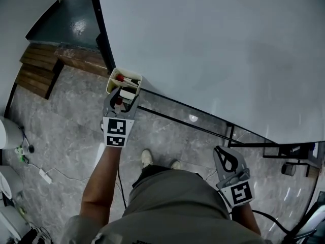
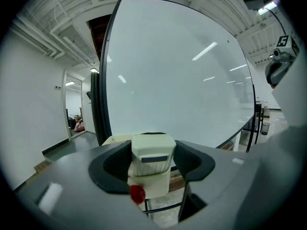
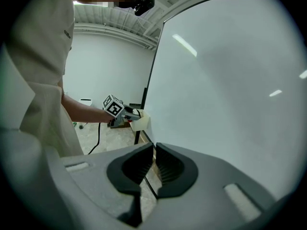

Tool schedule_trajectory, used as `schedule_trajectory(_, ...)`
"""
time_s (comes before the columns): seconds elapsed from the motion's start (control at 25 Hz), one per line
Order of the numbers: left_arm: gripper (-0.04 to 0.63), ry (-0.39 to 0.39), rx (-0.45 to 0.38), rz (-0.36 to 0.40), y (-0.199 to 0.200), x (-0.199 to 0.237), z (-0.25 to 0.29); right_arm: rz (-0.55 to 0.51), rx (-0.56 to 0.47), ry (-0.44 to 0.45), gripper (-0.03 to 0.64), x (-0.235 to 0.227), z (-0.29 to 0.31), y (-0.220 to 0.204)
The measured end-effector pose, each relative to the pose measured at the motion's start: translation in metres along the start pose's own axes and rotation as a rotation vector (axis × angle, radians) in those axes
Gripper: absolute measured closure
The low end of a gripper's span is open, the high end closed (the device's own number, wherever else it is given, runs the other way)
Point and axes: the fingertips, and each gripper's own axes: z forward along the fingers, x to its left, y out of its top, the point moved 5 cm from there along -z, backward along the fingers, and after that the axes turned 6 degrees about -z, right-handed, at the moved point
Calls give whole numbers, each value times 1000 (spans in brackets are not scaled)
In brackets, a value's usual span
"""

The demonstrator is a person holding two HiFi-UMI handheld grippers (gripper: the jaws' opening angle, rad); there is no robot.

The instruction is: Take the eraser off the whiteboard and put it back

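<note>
The eraser [image 2: 149,150] stands in the cream holder [image 1: 112,80] at the whiteboard's [image 1: 213,44] left edge, its narrow width crossing the jaws. The left hand-held gripper [image 2: 153,158] clasps it, jaws wide. The right hand-held gripper [image 3: 154,164], closed and empty, is well apart.

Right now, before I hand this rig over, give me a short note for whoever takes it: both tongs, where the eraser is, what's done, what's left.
Left tongs: at the cream tray on the left end of the whiteboard. They are closed around the eraser, and the pads look to be pressing on its sides.
Right tongs: shut, empty, held low and off the board.
Done: the eraser is reached and gripped, but not yet lifted out of the tray.
Left: lift it away, then set it back in the tray and release.
</note>
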Motion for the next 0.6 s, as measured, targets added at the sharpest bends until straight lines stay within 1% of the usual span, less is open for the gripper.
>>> schedule_trajectory(0.16,331,17,-15,7,10,-1,-5,1,-10,-4,607,-5,-5,-5)
schedule_trajectory(0.36,330,39,-40,33,30,-8,-16,-10,-30,7,607,-11,-12,-12)
schedule_trajectory(0.6,330,86,-78,42,59,-22,-42,10,-72,38,607,-20,-25,-23)
